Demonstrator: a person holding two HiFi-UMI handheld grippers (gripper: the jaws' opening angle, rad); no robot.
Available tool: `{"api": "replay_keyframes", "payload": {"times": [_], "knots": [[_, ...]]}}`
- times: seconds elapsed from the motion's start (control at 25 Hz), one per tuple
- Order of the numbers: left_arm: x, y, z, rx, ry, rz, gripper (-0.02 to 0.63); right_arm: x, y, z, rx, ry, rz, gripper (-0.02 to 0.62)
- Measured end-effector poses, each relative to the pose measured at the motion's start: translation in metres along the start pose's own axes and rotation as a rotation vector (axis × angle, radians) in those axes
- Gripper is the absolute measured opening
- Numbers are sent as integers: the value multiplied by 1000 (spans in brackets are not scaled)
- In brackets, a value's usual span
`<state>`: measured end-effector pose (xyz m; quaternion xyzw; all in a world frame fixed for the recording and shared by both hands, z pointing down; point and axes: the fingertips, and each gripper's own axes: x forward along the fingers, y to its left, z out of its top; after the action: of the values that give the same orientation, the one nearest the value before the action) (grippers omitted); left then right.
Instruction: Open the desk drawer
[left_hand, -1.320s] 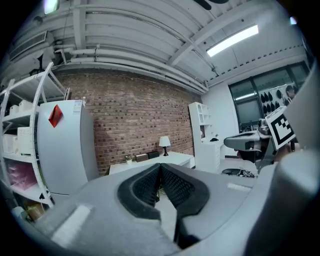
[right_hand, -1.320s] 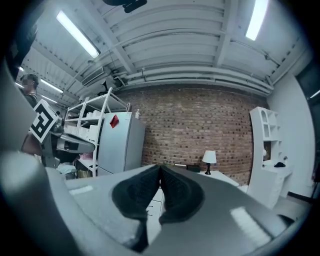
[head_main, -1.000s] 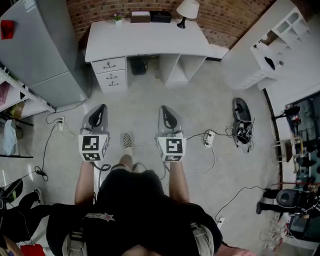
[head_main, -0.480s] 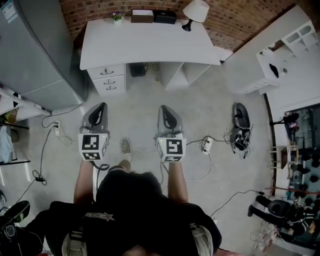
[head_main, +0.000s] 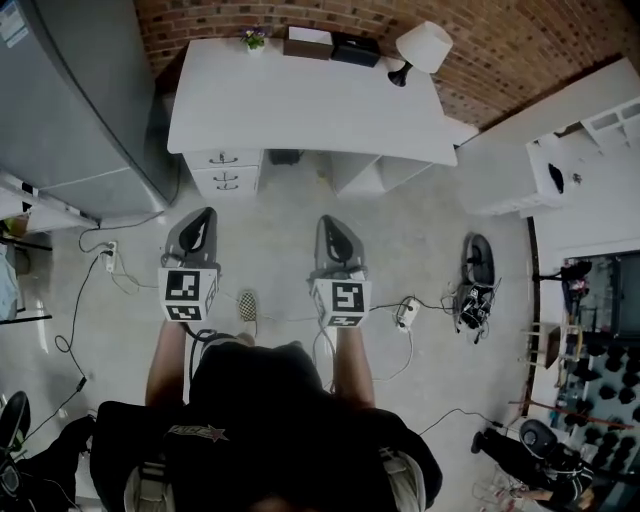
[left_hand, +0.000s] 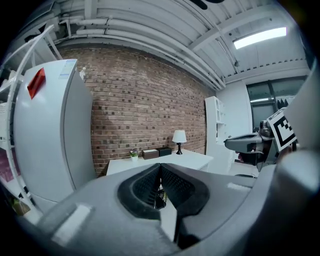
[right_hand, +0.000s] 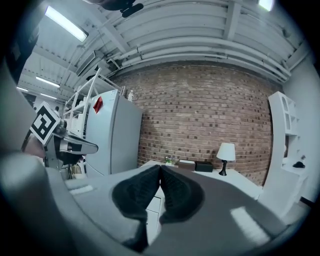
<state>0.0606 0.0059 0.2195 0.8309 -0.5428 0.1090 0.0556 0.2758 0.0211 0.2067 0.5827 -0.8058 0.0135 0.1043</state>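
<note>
Looking down through the head view, I am seeing the left gripper (head_main: 198, 222) and the right gripper (head_main: 333, 228) hanging side by side over the floor (head_main: 420, 230) at mid-frame, both pointing toward the top edge. The white desk (head_main: 300, 100) is standing against the brick wall (head_main: 500, 40) at the upper centre, well apart from both grippers. Its drawer stack (head_main: 226, 172) is sitting under the left end of the tabletop, up-frame of the left gripper, and the fronts are looking shut. A lamp (head_main: 422, 48), a small plant (head_main: 253, 38) and two boxes (head_main: 308, 42) are lining the tabletop's far edge. A grey fridge (head_main: 60, 100) is filling the upper left, and a shoe (head_main: 247, 305) is showing between the grippers, lower down.

In the left gripper view, the jaws are meeting at their tips with nothing between them. The desk is showing beyond them at centre frame, and the right gripper is poking in at the right edge.

In the right gripper view, the jaws are likewise pressing together, empty. White drawer fronts are peeking through the gap below the tips, and the left gripper is showing at the left edge.
</note>
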Motion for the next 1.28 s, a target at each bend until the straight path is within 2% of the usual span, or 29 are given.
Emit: {"api": "replay_keyframes", "payload": {"times": [0.28,0.56,0.88,1.28], "knots": [[22,45,-13,-20,20,67,11,63,20,-2,-11,4,75,5],[14,83,-18,-39,29,145,11,105,57,4,-33,-8,165,5],[-3,111,-25,-63,22,240,11,132,83,3,-69,-4,245,5],[9,125,-55,-108,74,354,11,186,88,-32,-95,43,351,5]]}}
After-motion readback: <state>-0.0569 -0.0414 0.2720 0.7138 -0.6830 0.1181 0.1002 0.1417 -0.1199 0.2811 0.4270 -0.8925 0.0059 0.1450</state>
